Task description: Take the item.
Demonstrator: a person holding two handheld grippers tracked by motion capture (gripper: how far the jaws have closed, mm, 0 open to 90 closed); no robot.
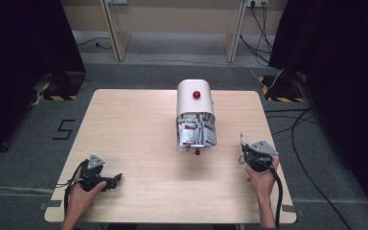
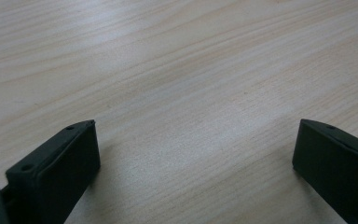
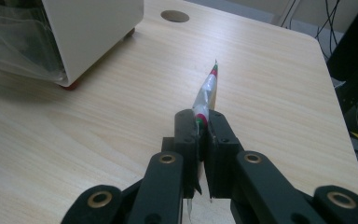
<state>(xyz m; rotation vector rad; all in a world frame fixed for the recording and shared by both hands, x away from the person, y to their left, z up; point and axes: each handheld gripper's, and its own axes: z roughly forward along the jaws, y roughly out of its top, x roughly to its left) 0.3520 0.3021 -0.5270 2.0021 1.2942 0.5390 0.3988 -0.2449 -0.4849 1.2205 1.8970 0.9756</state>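
Note:
My right gripper [image 3: 200,119] is shut on a thin silver sachet [image 3: 206,91] with a red and green edge, seen edge-on and sticking out past the jaws above the table. In the high view this gripper [image 1: 243,146] is at the table's right side, held by a hand. A white container [image 1: 195,98] with a red knob [image 1: 196,95] lies at the table's middle. Its clear front [image 1: 195,133] shows several sachets packed inside. My left gripper [image 1: 115,179] rests at the front left. Its jaws stand wide open [image 2: 196,140] over bare wood, with nothing between them.
The light wooden table [image 1: 134,124] has a round hole [image 3: 175,16] near its far right corner. A second red knob [image 1: 197,152] sits just in front of the container. Cables and black stands lie on the floor to the right [image 1: 311,143].

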